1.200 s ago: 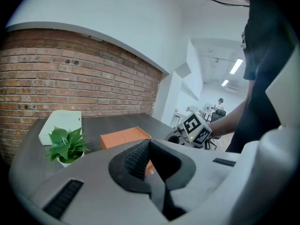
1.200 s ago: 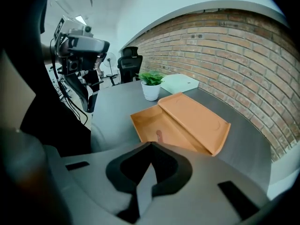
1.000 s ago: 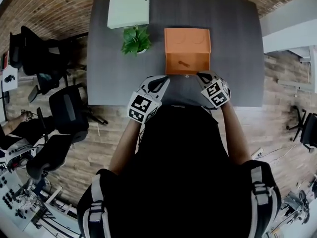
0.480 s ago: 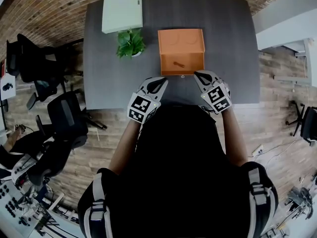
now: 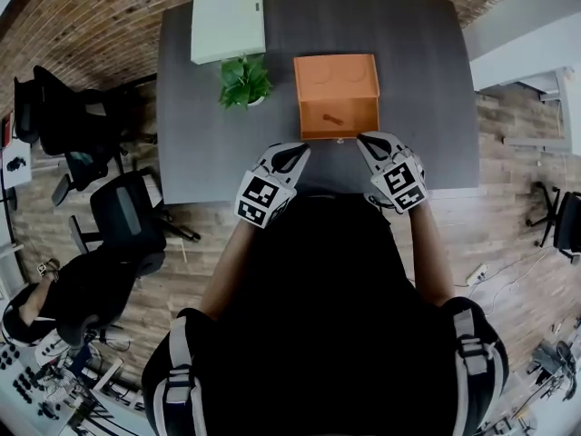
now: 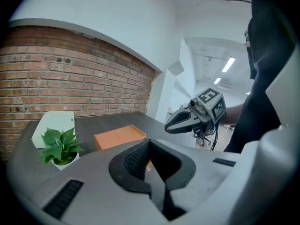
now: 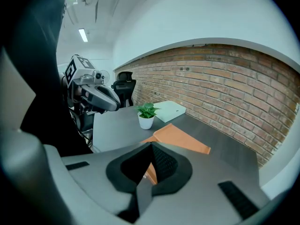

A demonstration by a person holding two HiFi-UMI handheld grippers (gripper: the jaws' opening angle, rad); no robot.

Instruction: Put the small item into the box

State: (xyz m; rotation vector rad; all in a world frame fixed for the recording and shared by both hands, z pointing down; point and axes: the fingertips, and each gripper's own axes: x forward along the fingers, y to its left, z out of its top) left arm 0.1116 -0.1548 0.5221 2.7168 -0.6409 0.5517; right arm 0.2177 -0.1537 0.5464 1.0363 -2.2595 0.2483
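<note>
An orange box (image 5: 337, 95) lies open on the dark grey table (image 5: 209, 125), its lid folded back towards the far side. A small dark item (image 5: 333, 116) rests on the floor of the box's near half. My left gripper (image 5: 289, 155) hovers over the table's near edge, just left of the box front, shut and empty. My right gripper (image 5: 370, 143) is at the box's front right corner, also shut with nothing in it. The left gripper view shows the box (image 6: 119, 138) past my shut jaws; the right gripper view shows the box (image 7: 180, 137) too.
A small potted plant (image 5: 243, 80) stands left of the box, with a flat white box (image 5: 229, 18) behind it at the far left corner. Office chairs (image 5: 123, 212) stand on the wooden floor to the left. A brick wall (image 7: 234, 97) runs behind the table.
The head view has shifted slightly. Both grippers stay shut at about the same spots in front of the box; the small item has not moved.
</note>
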